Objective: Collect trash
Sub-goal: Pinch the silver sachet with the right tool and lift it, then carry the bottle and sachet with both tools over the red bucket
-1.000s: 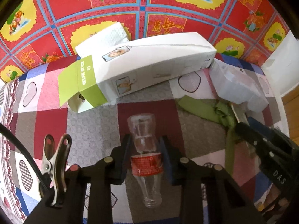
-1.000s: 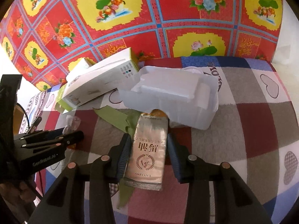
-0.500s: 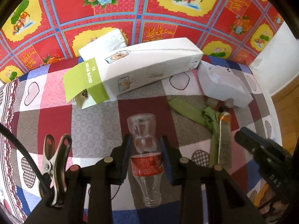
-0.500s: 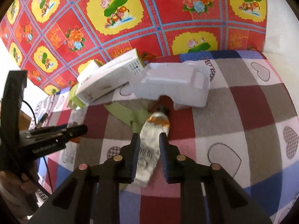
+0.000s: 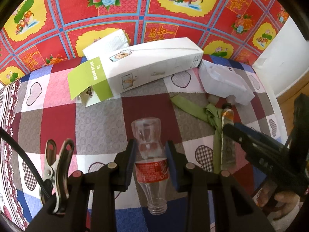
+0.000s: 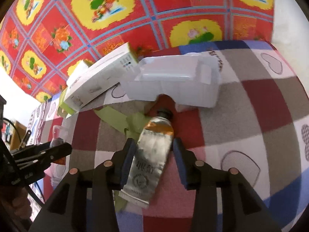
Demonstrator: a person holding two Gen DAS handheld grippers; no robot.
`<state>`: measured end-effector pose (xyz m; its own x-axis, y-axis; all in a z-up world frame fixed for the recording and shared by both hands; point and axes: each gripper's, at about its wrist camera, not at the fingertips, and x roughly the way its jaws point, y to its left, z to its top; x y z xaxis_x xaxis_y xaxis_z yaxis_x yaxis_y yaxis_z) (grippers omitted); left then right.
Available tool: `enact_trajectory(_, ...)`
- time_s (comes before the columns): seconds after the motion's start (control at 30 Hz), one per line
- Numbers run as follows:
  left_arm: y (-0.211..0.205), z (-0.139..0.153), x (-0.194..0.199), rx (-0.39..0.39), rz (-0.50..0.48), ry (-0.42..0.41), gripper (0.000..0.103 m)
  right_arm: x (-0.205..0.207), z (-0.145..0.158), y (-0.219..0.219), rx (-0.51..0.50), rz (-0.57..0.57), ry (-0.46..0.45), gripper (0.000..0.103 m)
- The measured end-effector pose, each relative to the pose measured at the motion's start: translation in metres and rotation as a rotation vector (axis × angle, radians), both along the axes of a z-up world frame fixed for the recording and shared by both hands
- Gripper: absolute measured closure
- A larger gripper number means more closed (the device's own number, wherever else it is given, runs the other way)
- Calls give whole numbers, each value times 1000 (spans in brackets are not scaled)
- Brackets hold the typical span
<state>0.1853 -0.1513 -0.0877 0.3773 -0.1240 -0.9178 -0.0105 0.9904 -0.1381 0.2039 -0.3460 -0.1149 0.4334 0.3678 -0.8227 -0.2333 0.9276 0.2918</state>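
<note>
I hold the light, crushable bottle (image 5: 150, 154) in my left gripper (image 5: 150, 161) while my right gripper (image 6: 152, 161), jaws just reopened, straddles the soft, dented tube (image 6: 150, 158) at mid-body.

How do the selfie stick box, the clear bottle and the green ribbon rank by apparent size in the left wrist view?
1. selfie stick box
2. clear bottle, though nearness enlarges it
3. green ribbon, partly hidden

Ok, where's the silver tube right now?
In the right wrist view the silver tube lies between the right tongs, which have just been opening, its cap toward the white plastic tray, beside the green ribbon.
</note>
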Motion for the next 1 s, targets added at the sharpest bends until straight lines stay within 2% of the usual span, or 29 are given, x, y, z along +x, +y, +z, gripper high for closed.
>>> enact_trajectory(0.07,2,0,-3,0,5,1,70,-2,0,6,-51,14,-34,67)
enact_trajectory(0.17,5,0,-5,-5,15,3,70,-4,2,6,-75,6,-63,84)
enact_trajectory(0.37,7,1,-7,-12,25,0,70,-13,16,4,-46,18,-121,95)
enact_trajectory(0.57,7,2,-7,-22,20,-6,70,-31,31,26,-96,122,-181,98)
enact_trajectory(0.73,11,3,-10,-29,24,-10,70,-44,22,52,-213,217,-201,98)
enact_trajectory(0.87,13,4,-13,-34,26,-13,70,-44,16,54,-227,216,-193,96)
enact_trajectory(1.0,16,6,-16,-38,24,-18,70,-38,14,46,-264,152,-166,95)
